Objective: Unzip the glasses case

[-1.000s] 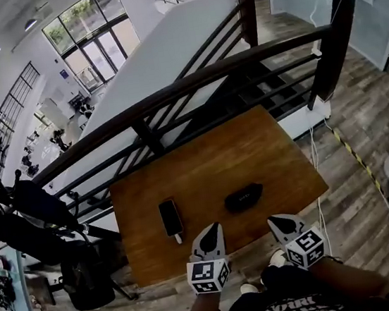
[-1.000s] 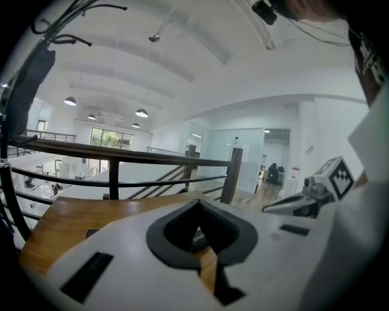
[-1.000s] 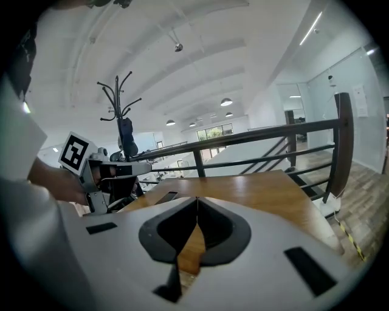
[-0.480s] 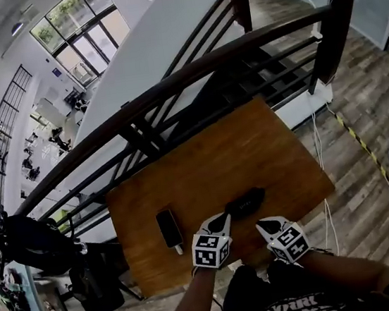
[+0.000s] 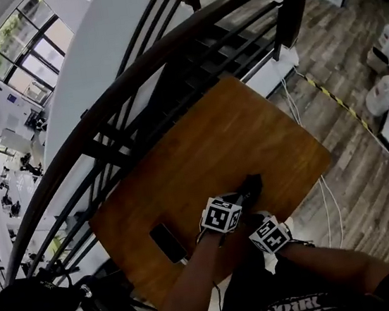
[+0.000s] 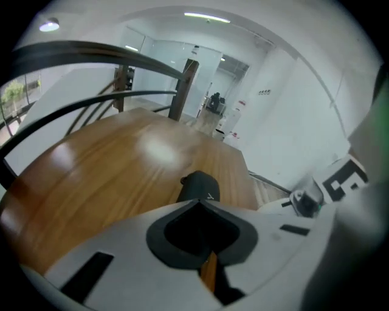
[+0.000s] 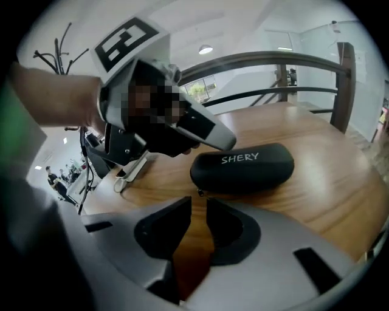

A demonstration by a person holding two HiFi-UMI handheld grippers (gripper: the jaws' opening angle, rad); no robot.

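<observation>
The left claw (image 6: 196, 205), tips together, should brace the glasses case (image 7: 243, 167) while the narrowly parted, empty right claw (image 7: 198, 209) pinches the zipper pull (image 7: 199, 192) squarely.

We are seeing a warm-brown wooden desk (image 5: 234, 132) with a smooth, glossy finish that is catching soft reflections of the lights. The black oblong glasses case (image 7: 243, 170) is looking matt and finely grained. The grey plastic right claw (image 7: 197, 209) is showing smooth matt shells and dull black inner pads, and the grey plastic left claw (image 6: 197, 205) is looking alike.
</observation>
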